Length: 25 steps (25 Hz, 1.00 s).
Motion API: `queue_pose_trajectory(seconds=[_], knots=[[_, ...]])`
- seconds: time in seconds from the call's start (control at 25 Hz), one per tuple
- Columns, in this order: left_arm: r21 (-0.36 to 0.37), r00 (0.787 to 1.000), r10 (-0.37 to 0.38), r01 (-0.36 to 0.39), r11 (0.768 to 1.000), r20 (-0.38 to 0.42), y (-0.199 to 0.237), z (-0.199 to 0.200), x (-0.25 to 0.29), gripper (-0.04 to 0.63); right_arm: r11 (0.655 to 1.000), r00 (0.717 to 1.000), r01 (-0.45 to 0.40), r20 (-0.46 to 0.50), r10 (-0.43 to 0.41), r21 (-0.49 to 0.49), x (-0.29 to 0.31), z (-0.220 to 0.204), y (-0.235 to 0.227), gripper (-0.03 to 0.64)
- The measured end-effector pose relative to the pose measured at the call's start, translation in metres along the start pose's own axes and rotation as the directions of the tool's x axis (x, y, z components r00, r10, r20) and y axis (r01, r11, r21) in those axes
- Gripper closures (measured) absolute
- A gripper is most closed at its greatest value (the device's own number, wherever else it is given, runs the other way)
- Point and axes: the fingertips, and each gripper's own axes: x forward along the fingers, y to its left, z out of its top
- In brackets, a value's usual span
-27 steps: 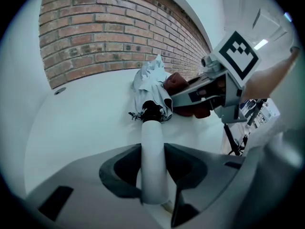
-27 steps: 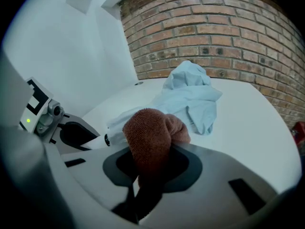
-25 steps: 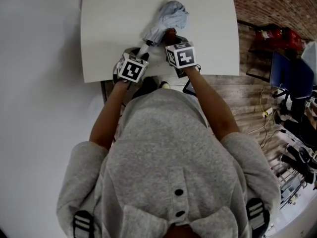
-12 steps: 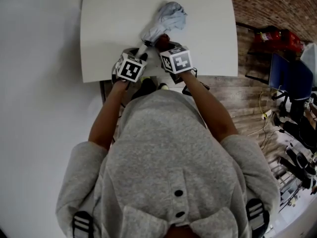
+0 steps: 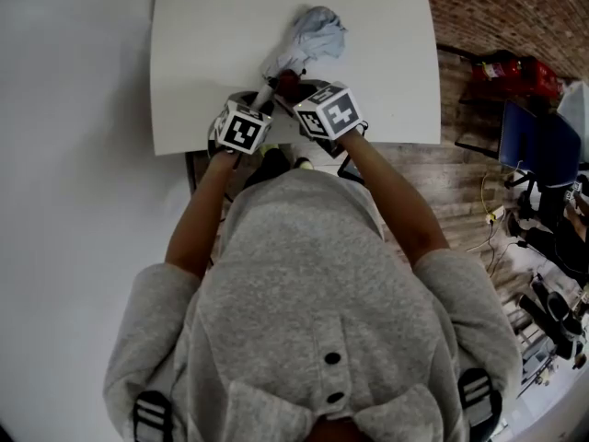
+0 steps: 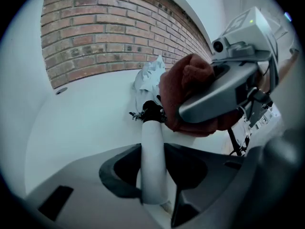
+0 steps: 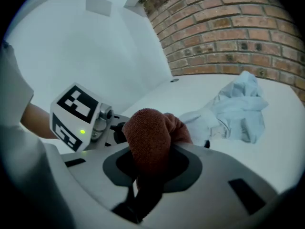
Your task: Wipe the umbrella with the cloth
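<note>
Left gripper view: left fingers clamp umbrella handle; right fingers pinch cloth.

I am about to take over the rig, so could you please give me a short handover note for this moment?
Left gripper: shut on the umbrella's white handle.
Right gripper: shut on the red-brown cloth, by the canopy near the handle.
Umbrella: folded, lying on the white table.
Done: cannot tell how much is wiped.
To do: wipe along the canopy.

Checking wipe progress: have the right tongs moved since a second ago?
Yes. The right tongs, gripping the cloth, slid back along the umbrella toward the table's near edge.
</note>
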Motion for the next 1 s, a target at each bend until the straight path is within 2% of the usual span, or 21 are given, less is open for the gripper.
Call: queue_pose_trajectory(seconds=[0.12, 0.2, 0.36, 0.52, 0.68, 0.88, 1.0], knots=[[0.005, 1.0, -0.001, 0.001, 1.0, 0.006, 0.0, 0.002, 0.0, 0.442, 0.995, 0.995, -0.092, 0.023, 0.093, -0.043, -0.001, 0.016, 0.019, 0.518], [-0.003, 1.0, -0.007, 0.007, 1.0, 0.005, 0.0, 0.0, 0.0, 0.442, 0.994, 0.996, -0.087, 0.03, 0.089, -0.066, 0.001, 0.029, 0.018, 0.517], [0.006, 1.0, -0.002, 0.002, 1.0, 0.014, 0.002, 0.003, -0.001, 0.442, 0.992, 0.999, 0.006, -0.03, -0.01, -0.123, 0.012, 0.044, -0.014, 0.517], [0.003, 1.0, -0.012, 0.012, 1.0, 0.009, -0.001, 0.004, -0.004, 0.442, 0.995, 0.997, 0.033, -0.064, -0.039, -0.099, 0.011, 0.053, -0.037, 0.517], [0.008, 1.0, -0.013, 0.013, 1.0, 0.012, 0.001, 0.008, -0.007, 0.442, 0.988, 0.994, 0.085, -0.061, -0.093, -0.127, 0.006, 0.067, -0.057, 0.518], [0.002, 1.0, -0.022, 0.022, 1.0, 0.009, 0.0, 0.01, -0.004, 0.442, 0.956, 0.976, 0.201, -0.041, -0.214, -0.214, -0.013, 0.084, -0.101, 0.518], [-0.001, 1.0, -0.022, 0.022, 1.0, 0.005, 0.002, 0.003, -0.005, 0.442, 0.936, 0.968, 0.228, -0.037, -0.246, -0.267, -0.02, 0.09, -0.113, 0.518]])
